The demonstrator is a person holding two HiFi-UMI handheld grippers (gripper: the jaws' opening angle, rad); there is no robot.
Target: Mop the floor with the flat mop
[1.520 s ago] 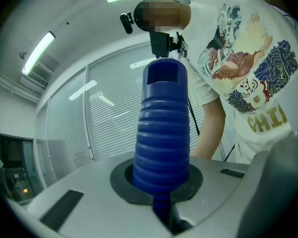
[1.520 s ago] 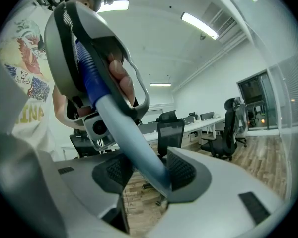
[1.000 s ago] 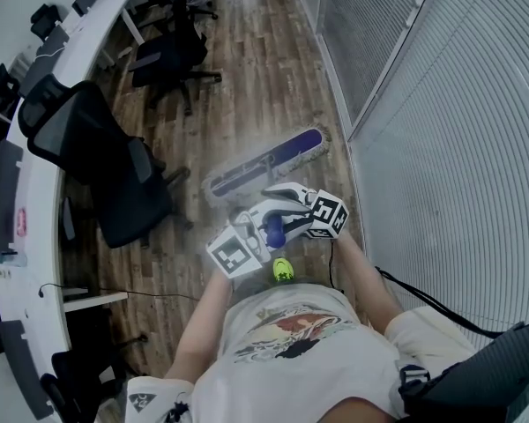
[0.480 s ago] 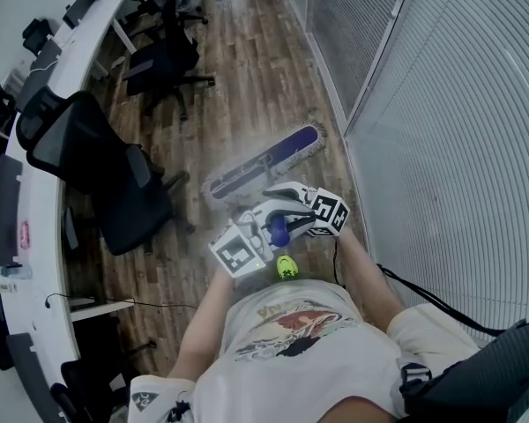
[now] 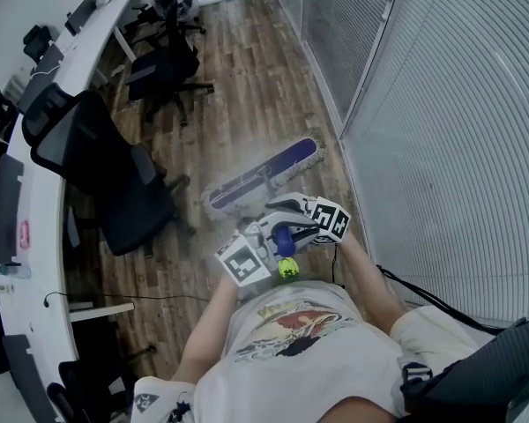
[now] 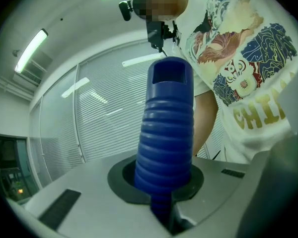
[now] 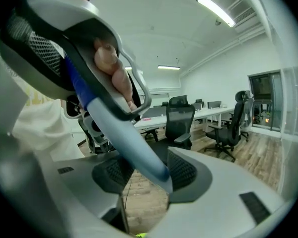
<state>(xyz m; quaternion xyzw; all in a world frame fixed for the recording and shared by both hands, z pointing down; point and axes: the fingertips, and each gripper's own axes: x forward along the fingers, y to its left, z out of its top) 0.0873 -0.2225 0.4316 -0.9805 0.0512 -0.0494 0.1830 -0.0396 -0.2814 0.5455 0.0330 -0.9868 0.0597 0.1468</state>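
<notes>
- Head view: the pole is mostly hidden beneath both grippers; only the blue ribbed grip (image 5: 283, 234) shows.
- Mop head (image 5: 264, 173): purple pad with a grey fringe, flat on the wood floor (image 5: 247, 77) near the slatted partition (image 5: 441, 148).
- Its long axis runs diagonally, near-left to far-right.
- Left gripper (image 6: 164, 182) pinches the ribbed grip; right gripper (image 7: 145, 175) clamps the pale pole (image 7: 124, 138).

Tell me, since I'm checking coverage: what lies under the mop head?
Wood-plank floor surrounds the mop head, which lies flat on it; the strip beneath is covered, unseen.
</notes>
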